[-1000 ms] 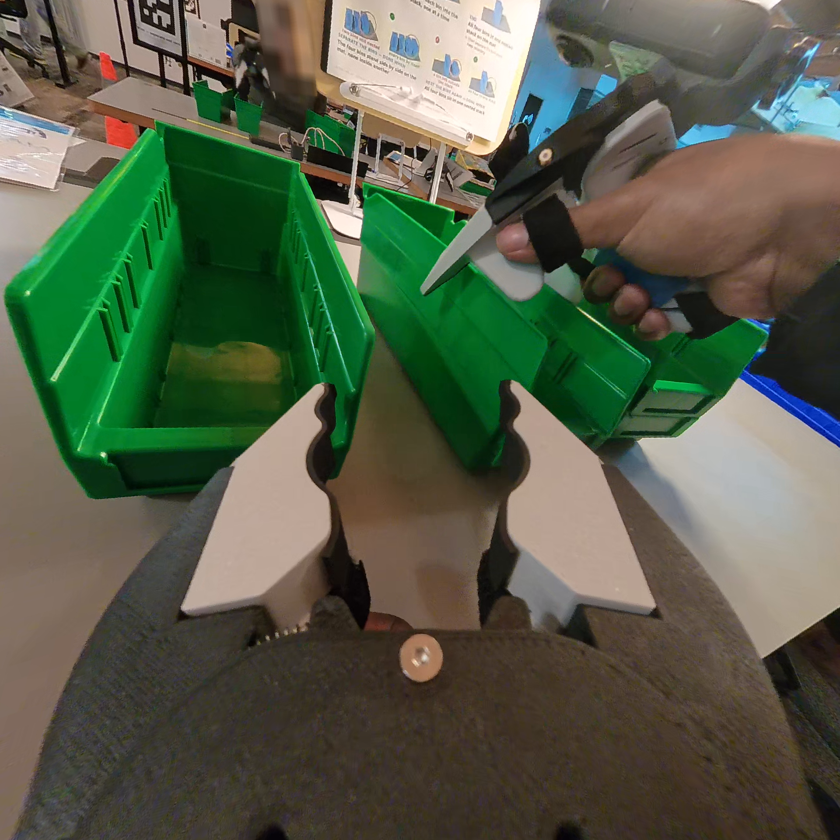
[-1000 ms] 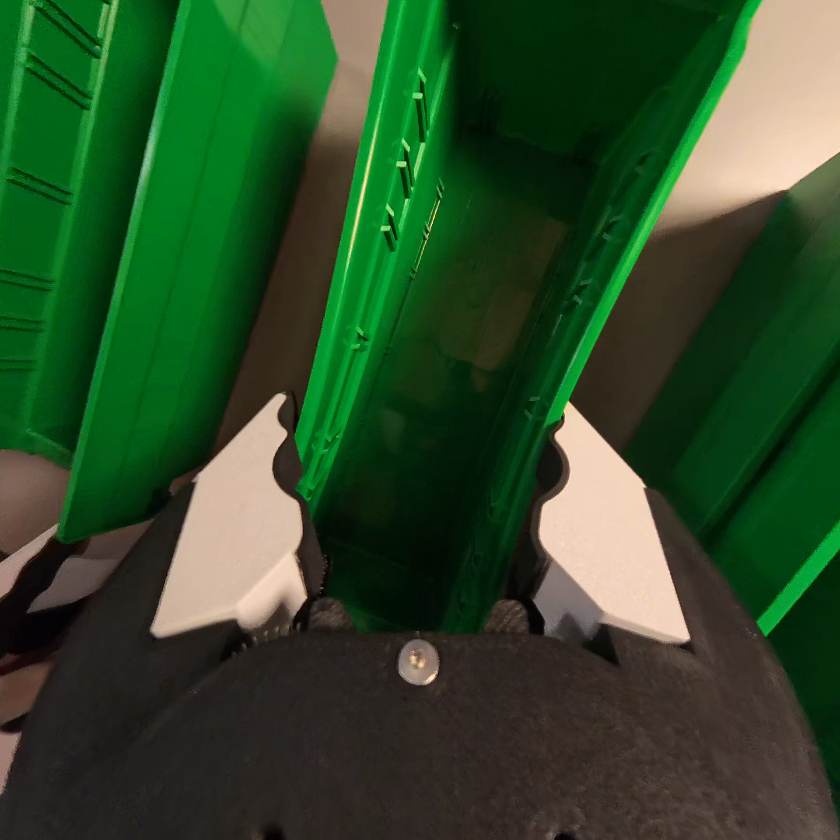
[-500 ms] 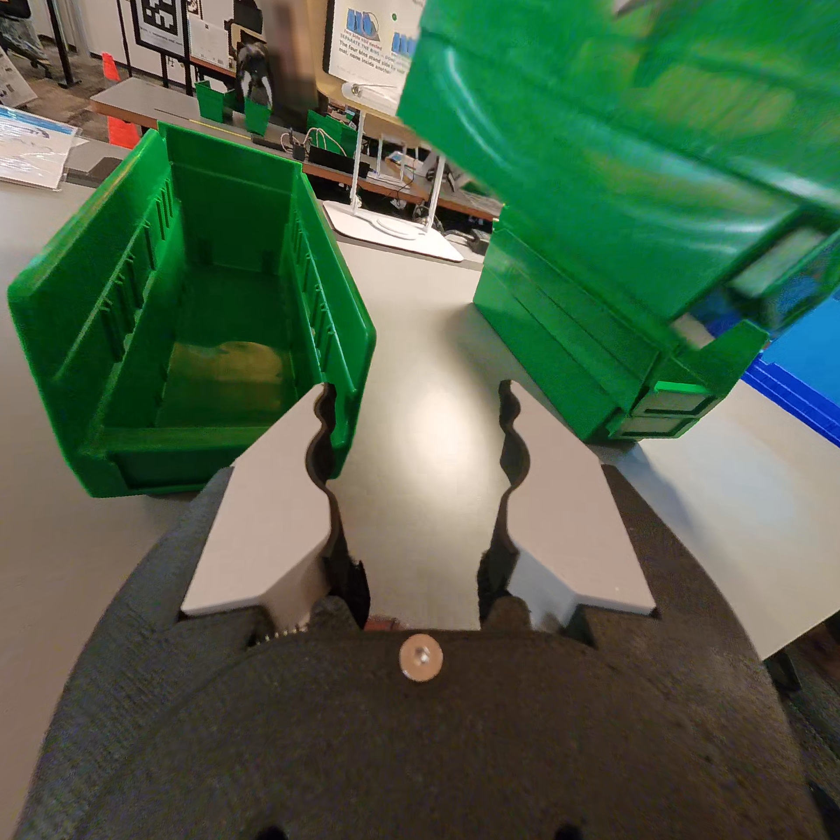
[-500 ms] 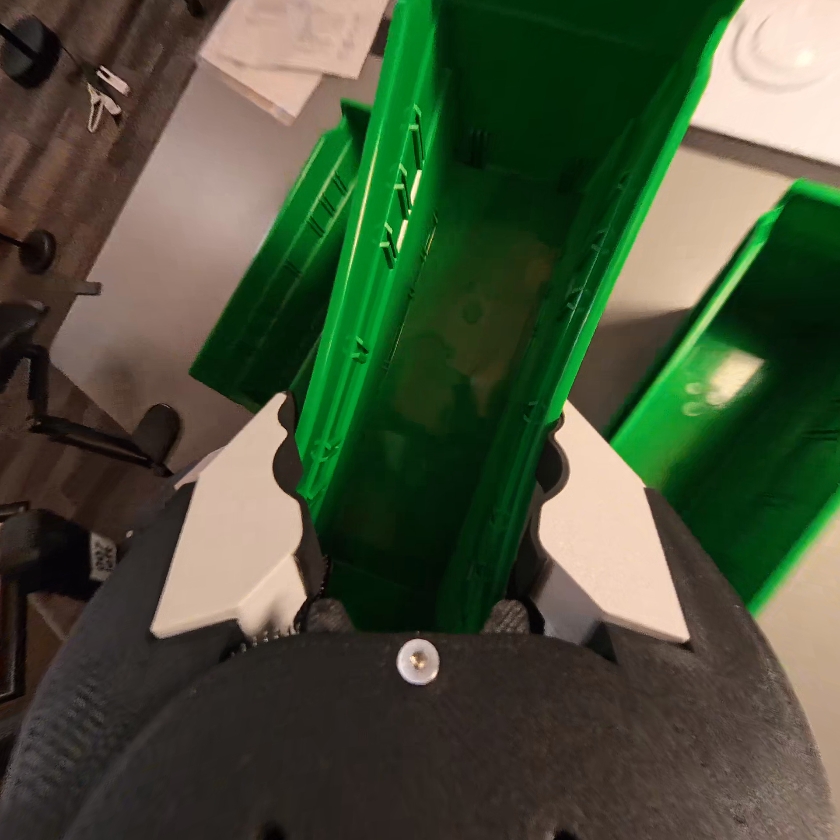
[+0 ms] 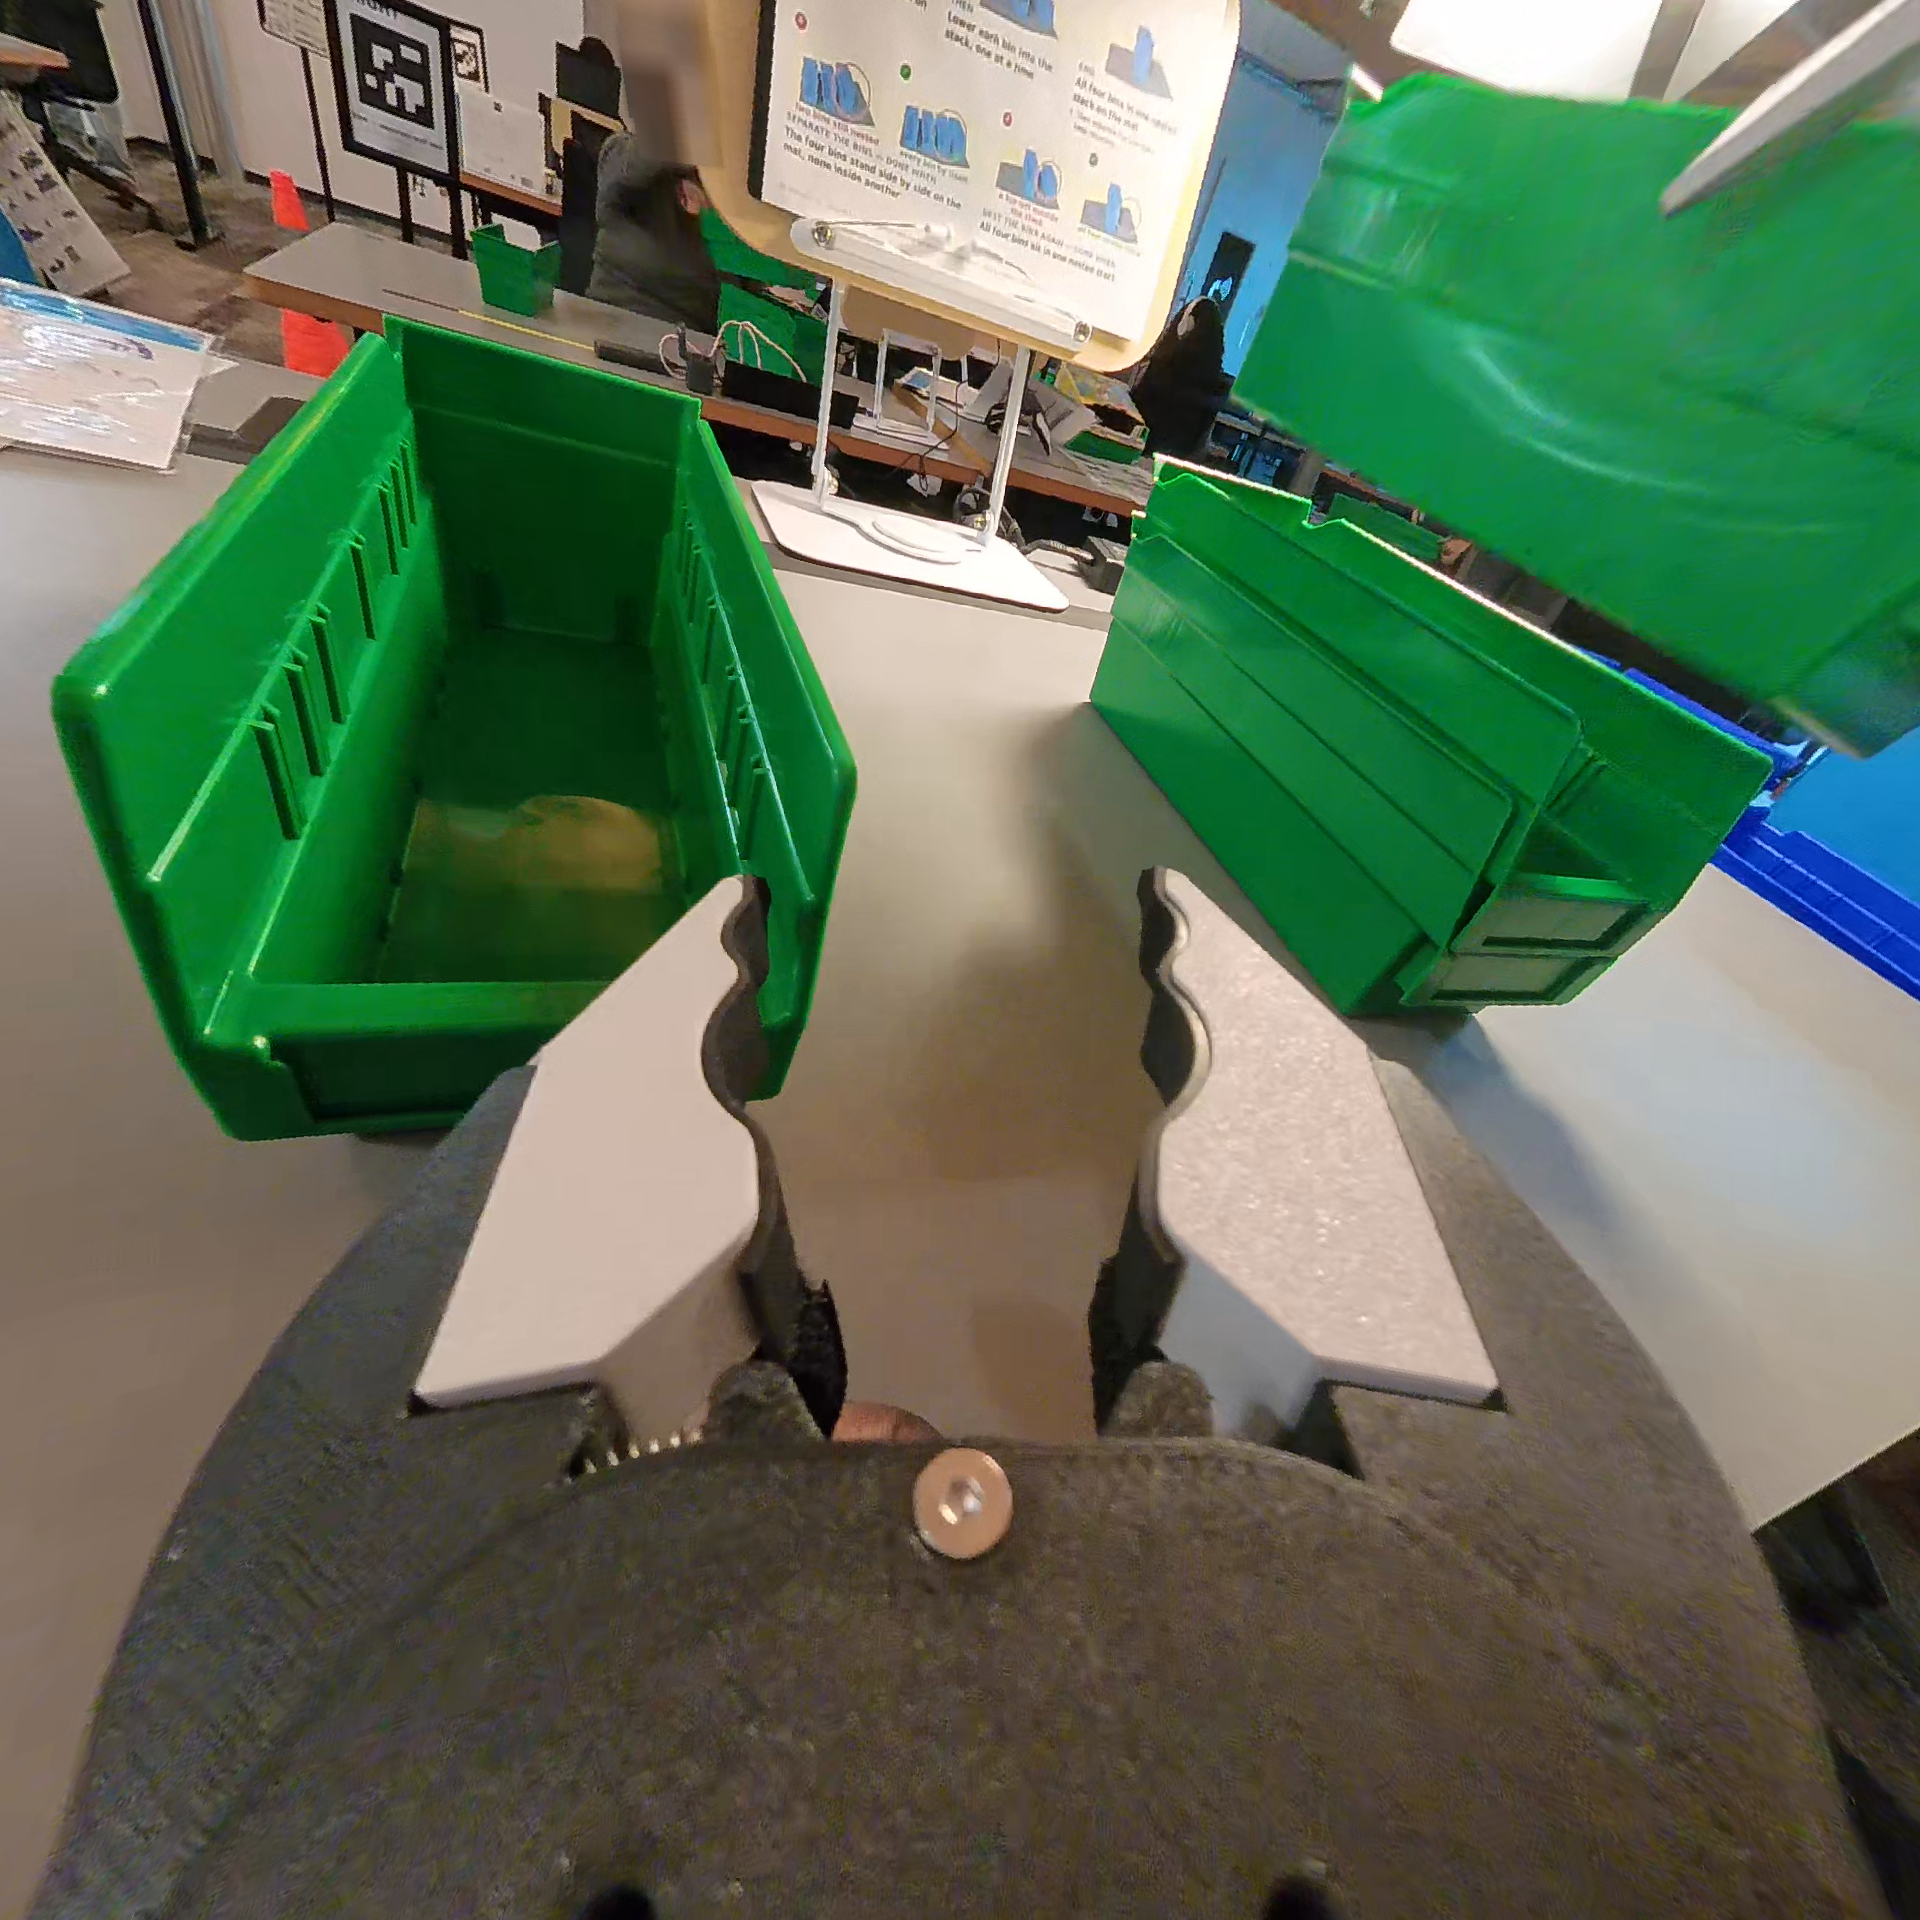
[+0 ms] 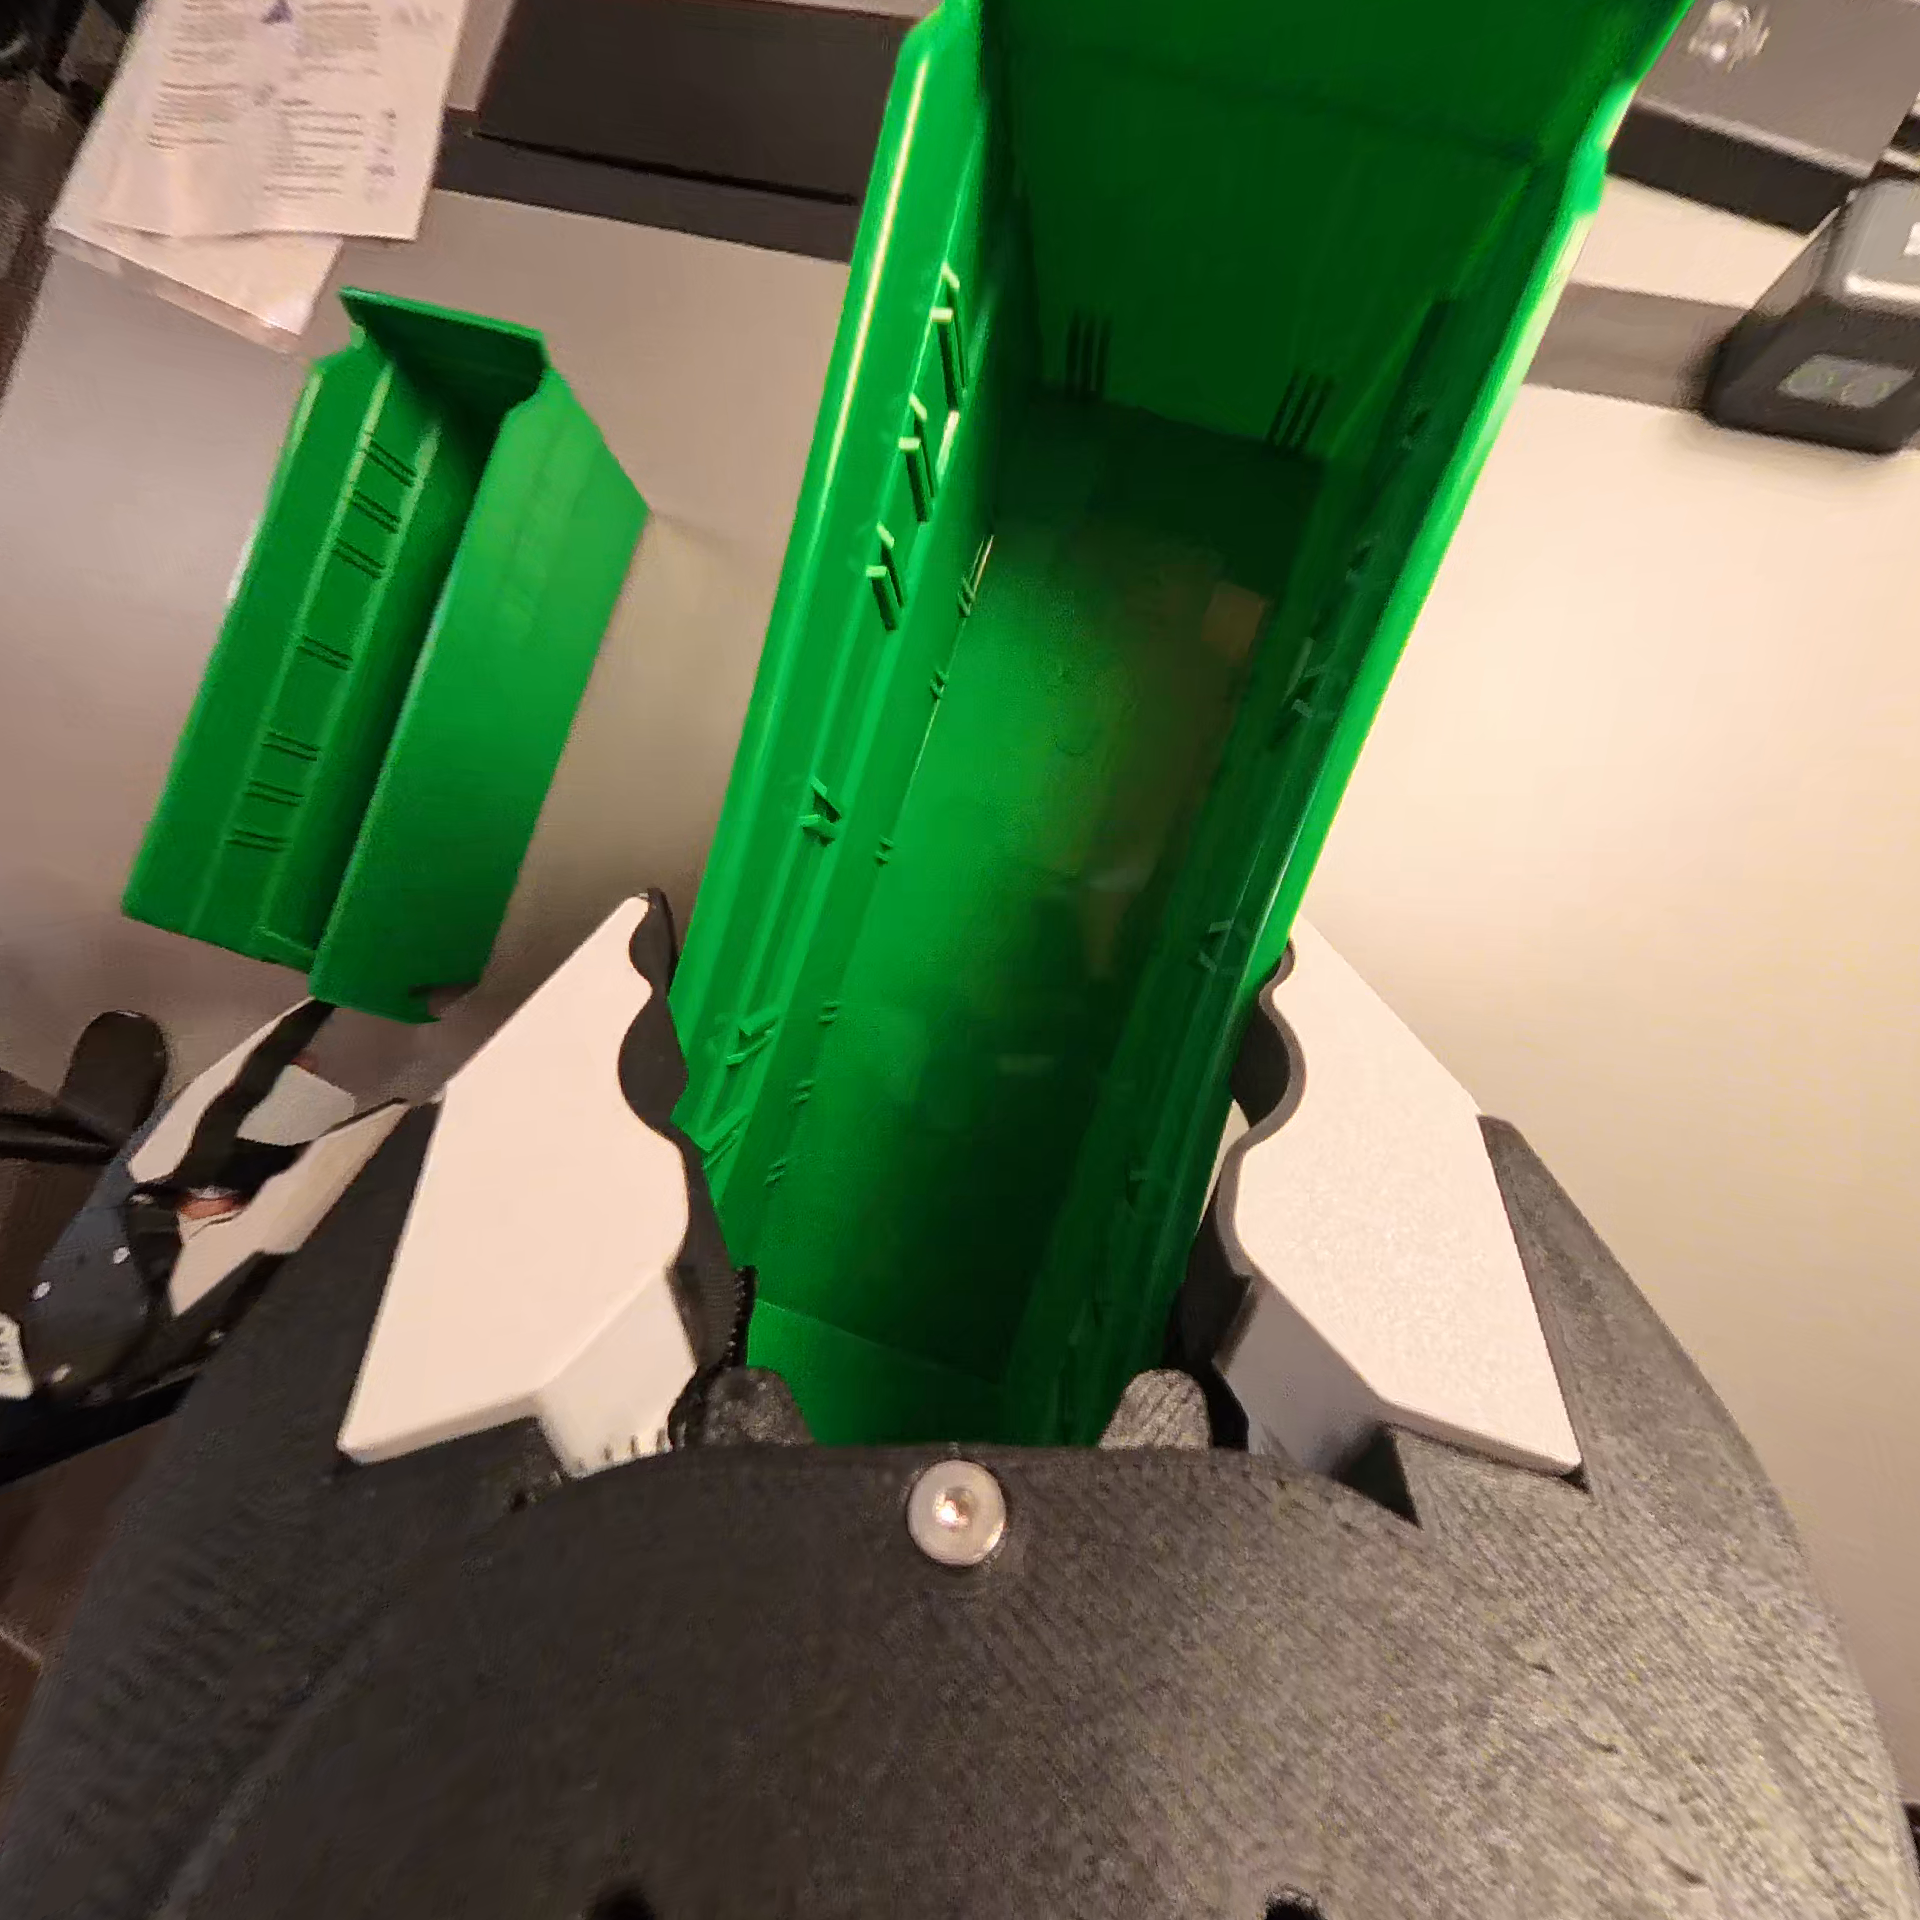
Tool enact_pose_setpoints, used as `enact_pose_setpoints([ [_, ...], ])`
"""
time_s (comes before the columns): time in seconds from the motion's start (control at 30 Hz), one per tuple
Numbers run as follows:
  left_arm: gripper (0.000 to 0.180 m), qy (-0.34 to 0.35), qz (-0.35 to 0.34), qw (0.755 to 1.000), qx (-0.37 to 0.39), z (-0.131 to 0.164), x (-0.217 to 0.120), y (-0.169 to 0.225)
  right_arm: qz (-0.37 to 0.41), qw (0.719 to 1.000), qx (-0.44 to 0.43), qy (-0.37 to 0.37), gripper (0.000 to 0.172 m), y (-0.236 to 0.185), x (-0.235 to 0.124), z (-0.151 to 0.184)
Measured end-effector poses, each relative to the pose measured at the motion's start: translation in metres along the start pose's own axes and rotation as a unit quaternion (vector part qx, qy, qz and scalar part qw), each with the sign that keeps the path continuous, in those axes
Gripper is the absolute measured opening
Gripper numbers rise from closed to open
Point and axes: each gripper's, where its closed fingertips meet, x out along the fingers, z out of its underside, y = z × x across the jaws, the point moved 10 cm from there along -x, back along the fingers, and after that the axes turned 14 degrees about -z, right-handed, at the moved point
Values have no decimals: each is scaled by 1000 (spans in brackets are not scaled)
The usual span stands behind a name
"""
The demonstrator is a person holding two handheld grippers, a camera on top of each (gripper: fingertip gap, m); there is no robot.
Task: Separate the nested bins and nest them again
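While the right gripper [image 6: 961, 1060] is clamped across a green bin [image 6: 1091, 727], one pad pressed on each long outer wall with the open top facing its camera, that bin hangs in the air well above the table [image 6: 1558, 831]. From the left gripper [image 5: 940, 997] the lifted bin [image 5: 1579, 395] shows high and to the right, up off the stack [image 5: 1351, 790] of bins that sits ahead and to the right of the left fingers. A single bin [image 5: 468, 727] stands open-topped ahead and to the left, its near corner just beside the left fingertip [image 5: 717, 935] but not between the fingers. The left gripper's fingers stand apart with only bare table between them; it holds nothing. The step in hand looks like separating: carrying the lifted bin to its own spot. To do it well, I would keep the squeeze steady, since smooth plastic walls can flex and slip, and level the bin before lowering it. The free strip of table straight ahead of the left gripper, between single bin and stack, seems one spot; set the bin down flat there, clear of both, then release. The idle left gripper could steady the stack if it shifts. Beyond the table stand a sign [image 5: 997, 156] on its holder, and papers [image 6: 260, 156].
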Motion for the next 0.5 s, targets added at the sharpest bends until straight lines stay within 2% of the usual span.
enact_pose_setpoints([
  [0.5, 71, -7, 6, 1000, -8, 0, 1, -2, 31, 999, 31, -24, 111, 34, 56, 6],
])
